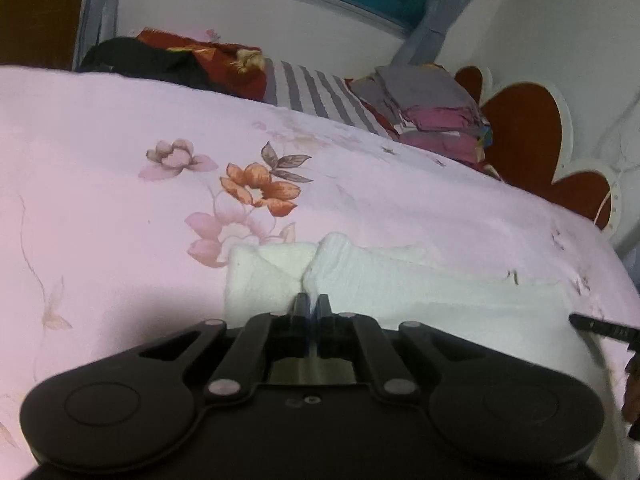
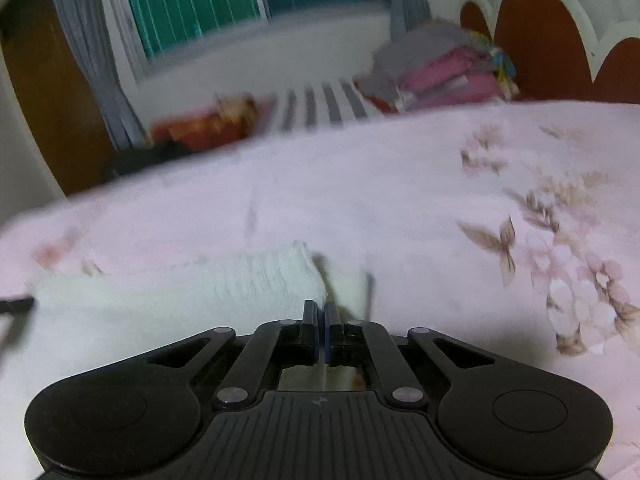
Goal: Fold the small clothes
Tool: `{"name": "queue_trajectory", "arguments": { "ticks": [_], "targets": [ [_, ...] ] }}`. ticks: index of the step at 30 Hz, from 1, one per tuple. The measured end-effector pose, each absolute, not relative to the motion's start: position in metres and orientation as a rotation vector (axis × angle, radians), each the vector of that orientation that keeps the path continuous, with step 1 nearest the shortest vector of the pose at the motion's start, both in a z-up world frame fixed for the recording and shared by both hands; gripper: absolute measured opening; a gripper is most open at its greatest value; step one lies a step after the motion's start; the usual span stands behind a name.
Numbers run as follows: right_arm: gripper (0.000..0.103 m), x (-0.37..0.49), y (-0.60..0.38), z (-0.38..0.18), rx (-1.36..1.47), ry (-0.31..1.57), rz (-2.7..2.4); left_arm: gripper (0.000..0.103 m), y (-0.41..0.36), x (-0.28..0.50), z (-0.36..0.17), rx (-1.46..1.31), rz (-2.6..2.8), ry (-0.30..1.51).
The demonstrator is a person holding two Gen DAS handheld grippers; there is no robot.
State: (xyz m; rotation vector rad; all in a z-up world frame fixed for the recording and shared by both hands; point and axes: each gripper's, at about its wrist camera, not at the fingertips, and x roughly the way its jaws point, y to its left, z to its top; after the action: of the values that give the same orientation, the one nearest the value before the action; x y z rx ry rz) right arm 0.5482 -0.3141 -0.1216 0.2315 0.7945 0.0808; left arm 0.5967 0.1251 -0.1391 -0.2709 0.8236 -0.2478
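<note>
A small white ribbed garment (image 1: pixel 400 280) lies flat on a pink floral bedspread (image 1: pixel 120 140). In the left wrist view my left gripper (image 1: pixel 312 300) is shut, with the cloth puckered up into a ridge right at its fingertips. The right gripper's black finger (image 1: pixel 600 326) pokes in at the right edge of that view. The right wrist view is blurred. There the garment (image 2: pixel 200 284) stretches to the left, and my right gripper (image 2: pixel 322 306) is shut on its raised right edge. A dark tip of the left gripper (image 2: pixel 16 304) shows at the far left.
Folded pink and grey clothes (image 1: pixel 432 116) are stacked at the far side by a red and white headboard (image 1: pixel 528 132). A striped pillow (image 1: pixel 316 92) and dark and red fabrics (image 1: pixel 140 60) lie along the back under a window. The bedspread (image 2: pixel 400 200) spreads wide beyond the garment.
</note>
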Motion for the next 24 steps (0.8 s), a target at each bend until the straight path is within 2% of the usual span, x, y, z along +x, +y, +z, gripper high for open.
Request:
{"name": "queue_trajectory", "arguments": {
  "ticks": [2, 3, 4, 5, 6, 7, 8, 10, 12, 13, 18, 24],
  "targets": [
    [0.002, 0.55, -0.311, -0.124, 0.227, 0.798, 0.068, 0.012, 0.129, 0.595, -0.135, -0.293, -0.23, 0.83],
    [0.002, 0.55, -0.309, -0.121, 0.227, 0.806, 0.055, 0.031, 0.128, 0.59, -0.128, -0.27, -0.195, 0.806],
    [0.002, 0.55, -0.31, -0.114, 0.225, 0.801, 0.046, 0.041, 0.124, 0.58, -0.117, -0.219, -0.166, 0.755],
    [0.005, 0.548, -0.306, -0.107, 0.201, 0.784, 0.031, 0.062, 0.117, 0.572, -0.11, -0.179, -0.165, 0.702],
    [0.029, 0.543, -0.299, -0.098, 0.158, 0.751, 0.014, 0.07, 0.11, 0.566, -0.104, -0.165, -0.186, 0.666],
    [0.064, 0.538, -0.291, -0.091, 0.132, 0.705, 0.021, 0.069, 0.099, 0.563, -0.1, -0.166, -0.236, 0.663],
    [0.067, 0.532, -0.28, -0.085, 0.134, 0.659, 0.08, 0.067, 0.083, 0.564, -0.1, -0.153, -0.298, 0.681],
    [0.065, 0.535, -0.252, -0.087, 0.113, 0.696, 0.191, 0.066, 0.044, 0.565, -0.103, -0.071, -0.393, 0.71],
    [0.051, 0.54, -0.217, -0.094, 0.073, 0.727, 0.29, 0.066, 0.013, 0.564, -0.11, 0.019, -0.448, 0.727],
    [0.05, 0.542, -0.204, -0.098, 0.064, 0.744, 0.314, 0.066, 0.005, 0.563, -0.114, 0.052, -0.455, 0.735],
    [0.051, 0.539, -0.191, -0.118, -0.016, 0.768, 0.347, 0.07, 0.027, 0.547, -0.134, 0.109, -0.423, 0.738],
    [0.05, 0.508, -0.275, -0.128, 0.029, 0.744, 0.193, 0.067, 0.081, 0.533, -0.131, 0.03, -0.411, 0.728]
  ]
}}
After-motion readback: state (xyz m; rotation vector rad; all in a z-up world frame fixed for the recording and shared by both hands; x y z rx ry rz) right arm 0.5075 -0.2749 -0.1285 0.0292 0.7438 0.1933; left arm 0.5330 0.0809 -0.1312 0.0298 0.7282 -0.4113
